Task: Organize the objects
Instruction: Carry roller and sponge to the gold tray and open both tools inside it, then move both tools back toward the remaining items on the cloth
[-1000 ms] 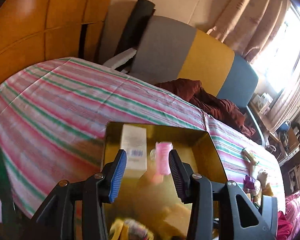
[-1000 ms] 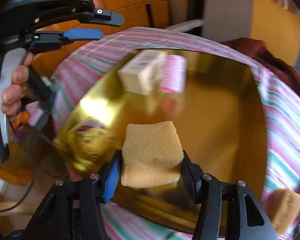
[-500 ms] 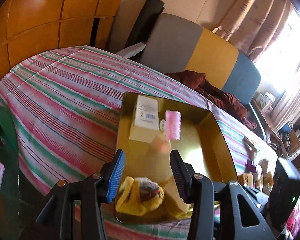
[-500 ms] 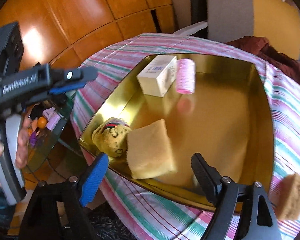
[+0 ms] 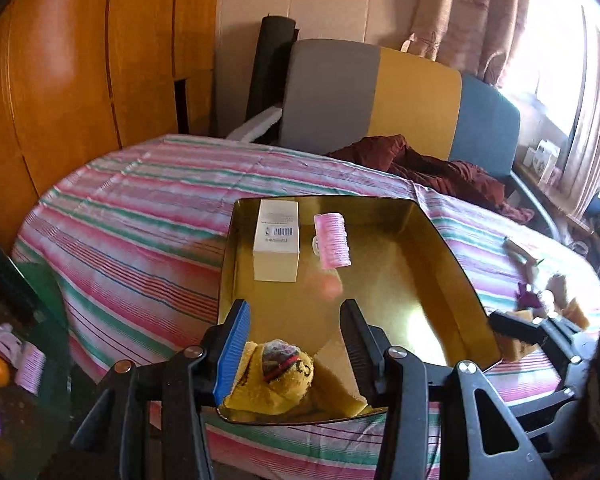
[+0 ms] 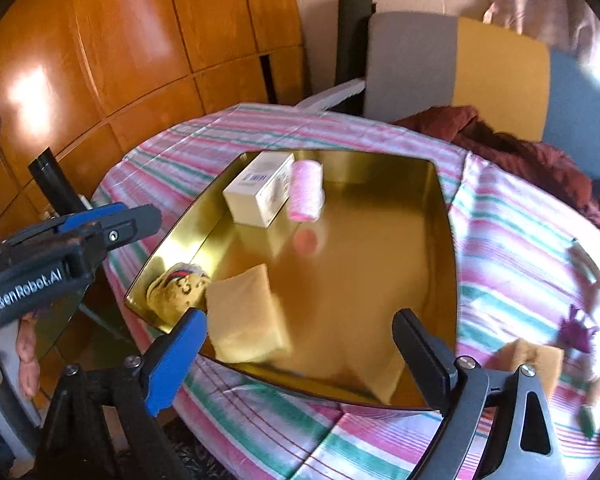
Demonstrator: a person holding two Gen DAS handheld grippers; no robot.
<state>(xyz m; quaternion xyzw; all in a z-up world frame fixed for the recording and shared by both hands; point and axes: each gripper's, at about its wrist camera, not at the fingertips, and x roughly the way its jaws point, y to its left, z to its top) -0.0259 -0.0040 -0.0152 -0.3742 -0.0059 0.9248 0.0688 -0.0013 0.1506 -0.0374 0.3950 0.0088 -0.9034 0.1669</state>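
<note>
Left gripper (image 5: 294, 350): jaws stood apart, nothing between them, hanging over the near edge of the tray, right above the yellow plush.
Right gripper (image 6: 300, 360): jaws spread wide and empty, poised above the tray's near rim, the sponge showing just inside the blue finger.
Gold tray (image 6: 420, 240): sat on the striped tablecloth (image 5: 140, 216), shiny floor throwing reflections of what lay in it.
White box (image 5: 276, 245): lay flat at the far left corner of the tray, barcode facing up.
Pink roller (image 5: 332, 240): lay just beside the box on its right; whether the two touched, hard to call.
Yellow plush (image 5: 278, 376): tucked in the near left corner of the tray.
Sponge (image 6: 244, 316): rested in the tray right next to the plush, apparently against it.
Second sponge (image 6: 540, 360): out on the cloth, to the right of the tray, beside a small purple item (image 6: 576, 328), blurred.
Backdrop: a grey, yellow and blue sofa (image 5: 400, 100) stood behind the table, dark red cloth (image 5: 440, 168) heaped on its seat.
</note>
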